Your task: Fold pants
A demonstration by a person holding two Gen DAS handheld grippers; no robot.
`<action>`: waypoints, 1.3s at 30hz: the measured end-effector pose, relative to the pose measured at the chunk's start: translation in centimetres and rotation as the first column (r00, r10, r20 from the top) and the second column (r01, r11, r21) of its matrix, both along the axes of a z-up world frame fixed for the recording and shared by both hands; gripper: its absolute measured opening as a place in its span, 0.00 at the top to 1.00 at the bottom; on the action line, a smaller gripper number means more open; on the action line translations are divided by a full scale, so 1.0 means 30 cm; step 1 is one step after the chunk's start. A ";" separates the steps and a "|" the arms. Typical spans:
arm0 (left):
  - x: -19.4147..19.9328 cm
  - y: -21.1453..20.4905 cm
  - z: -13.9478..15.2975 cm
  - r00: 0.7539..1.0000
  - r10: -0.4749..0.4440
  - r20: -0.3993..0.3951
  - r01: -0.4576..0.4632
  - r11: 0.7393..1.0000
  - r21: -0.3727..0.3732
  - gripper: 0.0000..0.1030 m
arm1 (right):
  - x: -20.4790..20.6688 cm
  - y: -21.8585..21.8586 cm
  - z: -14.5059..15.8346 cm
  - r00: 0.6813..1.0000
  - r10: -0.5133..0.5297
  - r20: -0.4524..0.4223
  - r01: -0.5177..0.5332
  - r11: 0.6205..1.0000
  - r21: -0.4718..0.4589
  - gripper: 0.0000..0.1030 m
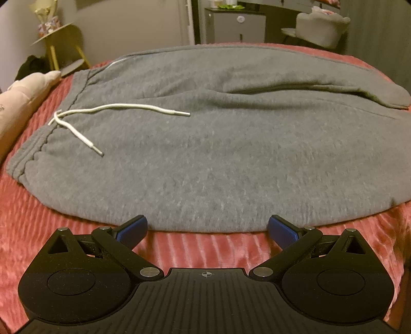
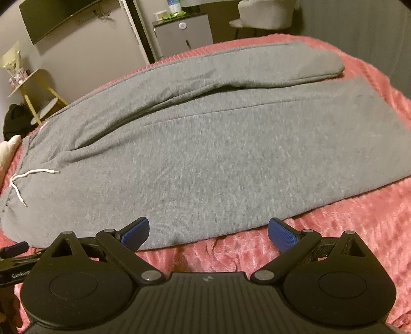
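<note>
Grey sweatpants (image 1: 205, 159) lie flat on a pink bedspread (image 1: 195, 249), waistband to the left, legs running right. A white drawstring (image 1: 84, 115) rests on the waist area. The far leg's cuff (image 1: 393, 99) lies partly over the near leg. My left gripper (image 1: 207, 231) hovers at the near hem of the pants, open, nothing between its blue pads (image 1: 133, 228). In the right wrist view the same pants (image 2: 205, 159) spread across the bed, and my right gripper (image 2: 208, 232) is open at their near edge. The left gripper's fingertip (image 2: 15, 248) shows at the far left.
A pale pillow (image 1: 23, 102) lies beside the waistband at left. Behind the bed stand a yellow side table (image 1: 59, 43), a small grey cabinet (image 1: 236, 25) and a light chair (image 1: 321, 25). A dark screen (image 2: 56, 18) hangs on the wall.
</note>
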State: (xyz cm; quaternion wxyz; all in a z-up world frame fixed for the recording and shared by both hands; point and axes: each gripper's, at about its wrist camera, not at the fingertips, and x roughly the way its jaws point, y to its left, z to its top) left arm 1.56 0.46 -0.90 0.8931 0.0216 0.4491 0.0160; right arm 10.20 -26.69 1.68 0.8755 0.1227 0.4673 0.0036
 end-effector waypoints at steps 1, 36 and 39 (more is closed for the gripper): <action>0.003 0.001 0.006 1.000 0.006 0.007 -0.006 1.000 0.000 0.00 | 0.015 -0.016 -0.003 1.000 -0.002 -0.005 0.002 1.000 0.025 0.04; 0.406 0.285 -0.092 0.823 0.466 0.326 -0.484 0.875 -0.029 0.00 | 1.341 -0.415 -0.025 0.911 -0.411 -0.045 0.413 0.901 0.133 0.41; 0.414 0.291 -0.123 0.834 0.467 0.295 -0.478 0.878 -0.038 0.00 | 1.432 -0.428 -0.064 0.867 -0.492 -0.070 0.497 0.855 0.146 0.23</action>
